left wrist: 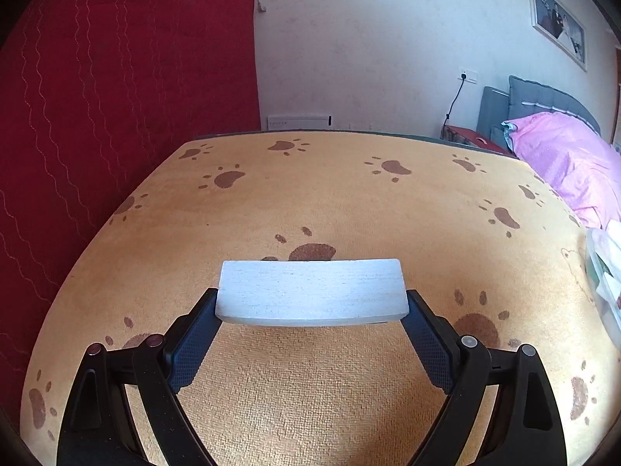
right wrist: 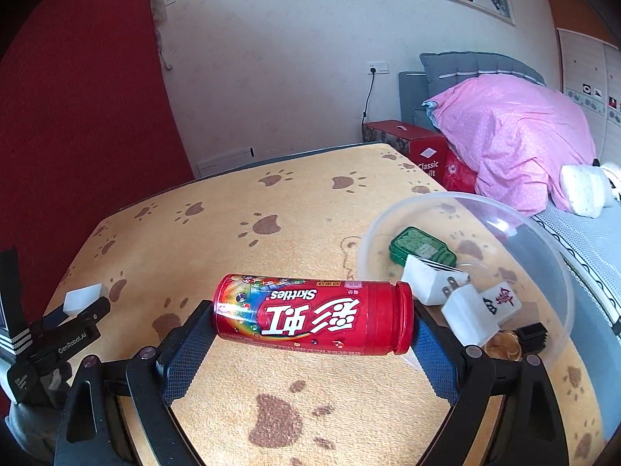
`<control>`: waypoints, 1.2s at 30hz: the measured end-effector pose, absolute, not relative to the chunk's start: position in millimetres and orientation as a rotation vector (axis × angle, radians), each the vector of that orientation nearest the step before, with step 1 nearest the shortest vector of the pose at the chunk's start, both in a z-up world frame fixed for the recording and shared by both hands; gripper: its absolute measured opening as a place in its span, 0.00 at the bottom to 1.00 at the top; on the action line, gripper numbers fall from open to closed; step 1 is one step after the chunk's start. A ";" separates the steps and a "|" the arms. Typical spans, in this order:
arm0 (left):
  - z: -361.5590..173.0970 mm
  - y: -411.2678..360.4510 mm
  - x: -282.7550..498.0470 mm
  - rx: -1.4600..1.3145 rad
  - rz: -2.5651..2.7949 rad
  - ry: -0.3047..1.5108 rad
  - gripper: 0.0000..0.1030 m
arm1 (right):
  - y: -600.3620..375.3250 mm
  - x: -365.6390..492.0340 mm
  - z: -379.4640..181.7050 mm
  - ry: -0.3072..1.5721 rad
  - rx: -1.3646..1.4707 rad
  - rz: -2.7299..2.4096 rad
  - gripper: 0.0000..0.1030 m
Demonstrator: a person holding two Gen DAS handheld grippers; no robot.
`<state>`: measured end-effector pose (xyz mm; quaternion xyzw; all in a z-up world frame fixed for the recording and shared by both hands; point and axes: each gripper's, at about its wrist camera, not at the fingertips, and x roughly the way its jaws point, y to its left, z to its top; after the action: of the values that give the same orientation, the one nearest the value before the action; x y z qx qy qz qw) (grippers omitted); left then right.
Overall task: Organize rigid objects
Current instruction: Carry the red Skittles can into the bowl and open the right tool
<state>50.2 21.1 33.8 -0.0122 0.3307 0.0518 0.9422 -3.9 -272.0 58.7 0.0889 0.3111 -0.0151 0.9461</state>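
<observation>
My left gripper [left wrist: 310, 303] is shut on a flat white block [left wrist: 310, 291], held crosswise above the table's orange paw-print cloth [left wrist: 310, 194]. It also shows at the left of the right wrist view [right wrist: 83, 308], with the white block [right wrist: 83, 297] at its tip. My right gripper [right wrist: 312, 318] is shut on a red Skittles tube [right wrist: 312, 312], held sideways by its ends just left of a clear plastic bowl [right wrist: 543, 240]. The bowl holds a green case [right wrist: 421, 248], white plug adapters [right wrist: 465, 310], a mahjong tile [right wrist: 500, 297] and other small items.
A red quilted panel [left wrist: 116, 97] stands along the table's left side. A bed with pink bedding [right wrist: 516, 136] and a red box [right wrist: 419, 147] lie beyond the right edge. The bowl's rim shows at the right edge of the left wrist view [left wrist: 597, 272].
</observation>
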 end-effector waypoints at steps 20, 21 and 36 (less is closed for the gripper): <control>60.8 -66.7 36.1 0.038 -0.063 0.683 0.89 | -394.9 -30.6 60.6 0.585 0.238 -0.237 0.94; 62.8 -74.2 34.9 0.036 -0.079 0.685 0.89 | -399.9 -28.9 60.5 0.584 0.239 -0.243 0.94; 70.4 -165.7 25.8 0.075 -0.234 0.706 0.89 | -435.7 -18.6 45.3 0.600 0.301 -0.187 0.98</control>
<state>25.8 -165.7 70.4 0.0368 0.3446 -0.1142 0.9310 -18.6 -435.7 45.3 0.1476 0.2938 -0.0915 0.9400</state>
